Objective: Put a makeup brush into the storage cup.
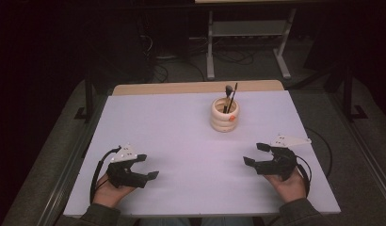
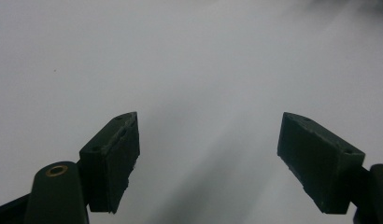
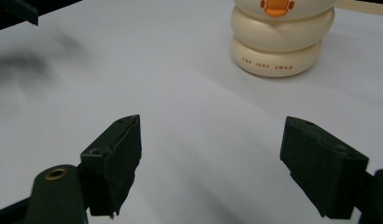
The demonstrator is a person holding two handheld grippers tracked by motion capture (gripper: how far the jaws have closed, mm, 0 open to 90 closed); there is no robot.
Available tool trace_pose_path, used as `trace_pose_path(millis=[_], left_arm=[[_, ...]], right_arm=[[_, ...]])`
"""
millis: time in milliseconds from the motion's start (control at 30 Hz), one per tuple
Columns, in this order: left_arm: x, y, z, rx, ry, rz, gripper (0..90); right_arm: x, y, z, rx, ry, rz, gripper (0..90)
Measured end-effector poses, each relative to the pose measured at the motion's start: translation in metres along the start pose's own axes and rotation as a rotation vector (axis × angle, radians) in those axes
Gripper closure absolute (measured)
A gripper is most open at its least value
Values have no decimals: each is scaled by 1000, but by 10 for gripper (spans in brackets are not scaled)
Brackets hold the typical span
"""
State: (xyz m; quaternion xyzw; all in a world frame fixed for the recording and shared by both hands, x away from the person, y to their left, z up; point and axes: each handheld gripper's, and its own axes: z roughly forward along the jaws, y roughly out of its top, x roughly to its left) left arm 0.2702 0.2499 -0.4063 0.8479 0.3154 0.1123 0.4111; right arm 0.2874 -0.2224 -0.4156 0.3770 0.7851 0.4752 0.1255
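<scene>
A cream ringed holder (image 1: 224, 114) with an orange duck beak stands upright at the back middle of the white table (image 1: 181, 141). Dark brushes (image 1: 230, 97) stick up out of it. My left gripper (image 1: 147, 166) rests near the front left, held in a hand, jaws wide apart and empty. In the left gripper view, bare table lies between the jaws of the left gripper (image 2: 208, 158). My right gripper (image 1: 255, 154) sits at the front right, open and empty. In the right gripper view the holder (image 3: 279, 39) stands beyond the jaws of the right gripper (image 3: 210, 163), apart from them.
The table ends at a wooden strip (image 1: 196, 87) along its far edge. Beyond it are a metal frame (image 1: 247, 42) and cables on the dark floor. A dark part of the other gripper (image 3: 19, 11) shows at the top left of the right gripper view.
</scene>
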Motion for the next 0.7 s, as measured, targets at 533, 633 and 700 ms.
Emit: trace_pose_path(millis=[533, 633, 700], left_arm=[[-1, 0, 3, 12, -16, 20, 214], [-1, 0, 4, 11, -20, 11, 214], [-1, 0, 4, 13, -19, 13, 214]], right_arm=[[3, -8, -7, -24, 4, -7, 191], [3, -8, -8, -39, 4, -1, 191], [3, -8, -8, -38, 5, -6, 190]])
